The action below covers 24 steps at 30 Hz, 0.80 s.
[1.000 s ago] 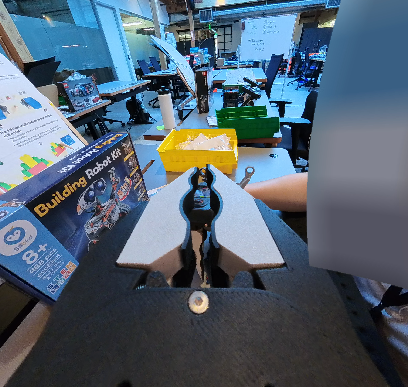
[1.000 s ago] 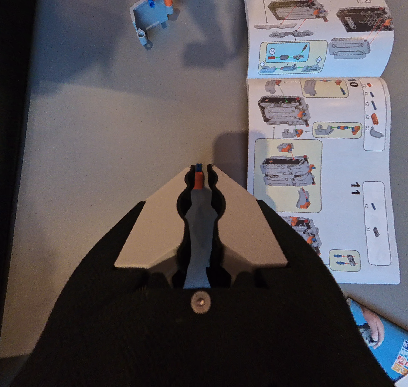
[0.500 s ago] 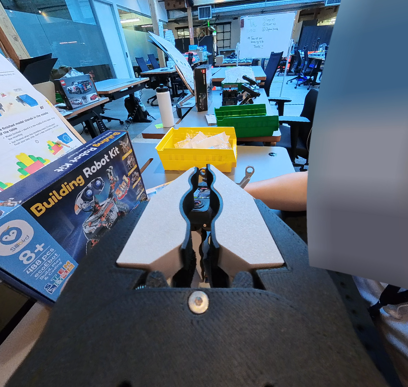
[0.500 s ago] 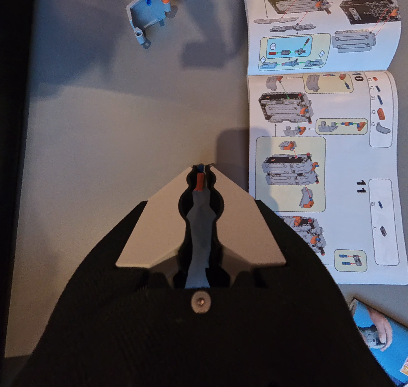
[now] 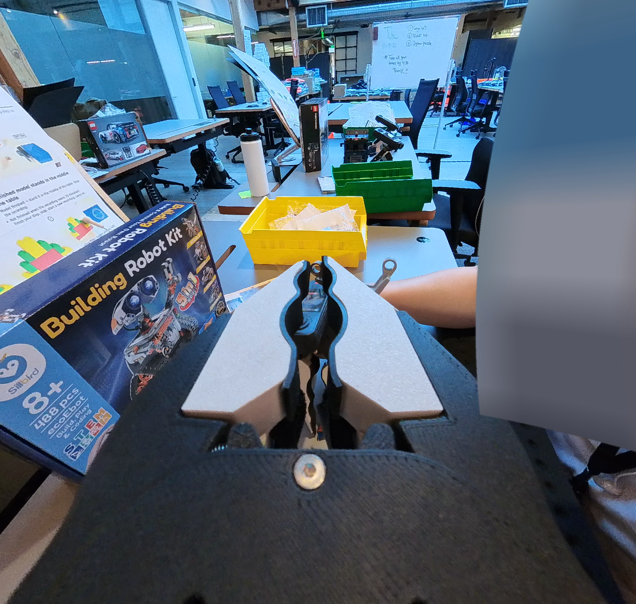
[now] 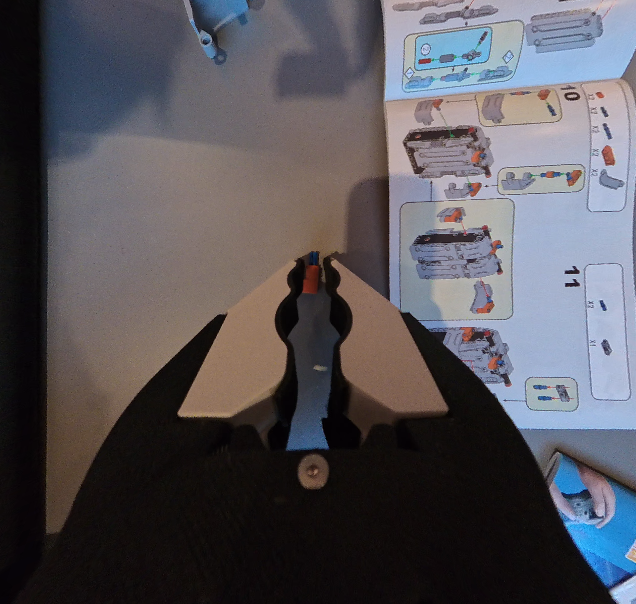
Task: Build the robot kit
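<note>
In the left wrist view my left gripper is held level over the table, jaws nearly closed on a dark part with a small grey ring at the tips. A grey arm with a ring end sticks out to the right of it. In the right wrist view my right gripper points down at the grey table, shut on a small orange piece with a blue pin. A grey part with an orange block and blue pin lies far ahead to the left.
An open instruction booklet lies right of the right gripper, with a blue box corner below it. A robot kit box stands left of the left gripper; a yellow bin of bags is ahead, and a person's forearm is to the right. Tip to tip, the grippers are about 30 cm apart.
In the right wrist view the grey part and the booklet have slid up the frame and look slightly larger. The orange piece stays in the jaws. The left view has barely shifted.
</note>
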{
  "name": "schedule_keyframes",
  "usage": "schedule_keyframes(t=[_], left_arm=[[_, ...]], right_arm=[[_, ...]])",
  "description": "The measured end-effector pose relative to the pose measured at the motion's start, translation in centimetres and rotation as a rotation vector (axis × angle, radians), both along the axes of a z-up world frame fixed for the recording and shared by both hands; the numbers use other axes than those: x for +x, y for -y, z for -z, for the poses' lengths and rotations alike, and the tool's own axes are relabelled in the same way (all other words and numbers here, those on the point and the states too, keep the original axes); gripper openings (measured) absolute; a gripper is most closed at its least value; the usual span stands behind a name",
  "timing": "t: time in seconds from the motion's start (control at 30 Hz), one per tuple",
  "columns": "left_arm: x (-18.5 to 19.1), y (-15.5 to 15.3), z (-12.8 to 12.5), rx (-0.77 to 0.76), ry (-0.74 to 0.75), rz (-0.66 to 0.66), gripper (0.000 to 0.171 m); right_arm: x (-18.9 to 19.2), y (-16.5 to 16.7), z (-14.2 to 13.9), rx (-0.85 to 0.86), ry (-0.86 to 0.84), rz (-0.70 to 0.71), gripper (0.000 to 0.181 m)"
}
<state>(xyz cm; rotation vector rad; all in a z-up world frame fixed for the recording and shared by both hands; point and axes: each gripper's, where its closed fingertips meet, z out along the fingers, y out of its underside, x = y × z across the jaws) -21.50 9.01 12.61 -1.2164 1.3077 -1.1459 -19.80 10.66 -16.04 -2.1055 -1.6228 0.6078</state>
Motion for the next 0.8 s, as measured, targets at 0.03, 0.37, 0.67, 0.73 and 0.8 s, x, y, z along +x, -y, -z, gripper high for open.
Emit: schedule_keyframes(t=[0.03,0.37,0.67,0.73,0.8], left_arm=[[0.02,0.00,0.03,0.000,-0.001,0.000,0.005],[0.07,-0.01,0.10,-0.003,-0.006,0.001,0.005],[0.17,-0.07,0.20,-0.005,-0.010,0.000,0.005],[0.19,-0.10,0.22,-0.005,-0.010,0.000,0.005],[0.21,-0.12,0.26,-0.005,-0.011,-0.001,0.005]], right_arm=[[0.04,-0.01,0.09,0.005,0.012,-0.002,0.011],[0.44,0.09,0.01,0.030,0.090,-0.001,0.013],[0.63,0.43,0.25,0.010,0.125,-0.009,0.007],[0.63,0.41,0.25,0.013,0.125,-0.011,0.007],[0.61,0.34,0.25,0.018,0.119,-0.010,0.007]])
